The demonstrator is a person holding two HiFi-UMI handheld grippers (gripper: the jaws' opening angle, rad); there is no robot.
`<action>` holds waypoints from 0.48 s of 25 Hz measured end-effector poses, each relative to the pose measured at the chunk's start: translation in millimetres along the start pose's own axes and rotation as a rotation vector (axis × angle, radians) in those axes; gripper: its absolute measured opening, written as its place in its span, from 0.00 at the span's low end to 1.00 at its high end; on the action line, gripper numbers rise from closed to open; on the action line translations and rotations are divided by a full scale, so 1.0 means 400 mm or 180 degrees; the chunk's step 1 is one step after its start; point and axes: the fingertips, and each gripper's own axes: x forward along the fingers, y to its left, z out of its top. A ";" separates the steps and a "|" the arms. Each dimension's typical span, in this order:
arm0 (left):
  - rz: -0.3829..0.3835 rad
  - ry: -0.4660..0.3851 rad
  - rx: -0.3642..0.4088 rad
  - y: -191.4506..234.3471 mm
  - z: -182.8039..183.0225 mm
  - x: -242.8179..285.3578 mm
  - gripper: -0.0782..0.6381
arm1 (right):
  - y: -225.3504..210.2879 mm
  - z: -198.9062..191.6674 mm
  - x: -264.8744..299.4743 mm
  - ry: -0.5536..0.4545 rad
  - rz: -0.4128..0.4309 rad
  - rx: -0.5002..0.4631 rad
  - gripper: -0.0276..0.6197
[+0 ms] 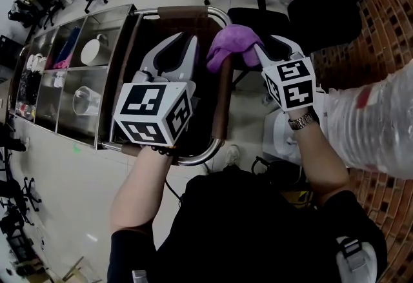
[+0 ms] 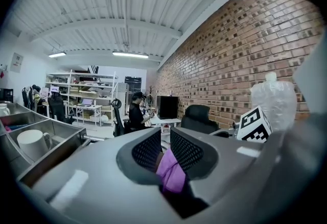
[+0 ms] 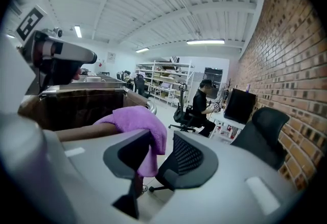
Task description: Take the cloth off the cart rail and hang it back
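A brick wall (image 1: 381,24) runs along the right side of the room. Beside it stands a steel cart (image 1: 64,91) with open compartments. A white cup (image 1: 92,49) sits in one compartment and a clear bowl (image 1: 84,100) in the next. At the near end of the cart the rail (image 1: 222,104) curves round as a metal tube with brown wrapping on its straight runs. The person holds both tools over this end. The left hand-held gripper (image 1: 175,43) points level above the space inside the rail, its jaws only a little apart. From above nothing lies between them, though purple shows through the gap in its own view. The right hand-held gripper (image 3: 161,149) tilts slightly down at the outer side of the rail with its jaws spread wide. The purple cloth (image 1: 232,43) lies bunched over the top of the rail, just at the right tool's tips. One edge hangs down between those open jaws, and neither pad is pressing on it.
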 end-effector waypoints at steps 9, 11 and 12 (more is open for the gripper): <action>-0.0078 0.0006 -0.0002 -0.029 -0.003 -0.030 0.19 | 0.029 0.030 -0.057 -0.0130 -0.0025 -0.0008 0.27; -0.0124 -0.0012 0.0005 -0.041 0.008 -0.053 0.19 | 0.059 0.064 -0.089 -0.0237 -0.0009 -0.0033 0.27; -0.0151 -0.0021 0.0008 -0.047 0.013 -0.068 0.19 | 0.079 0.082 -0.107 -0.0296 0.0005 -0.0050 0.27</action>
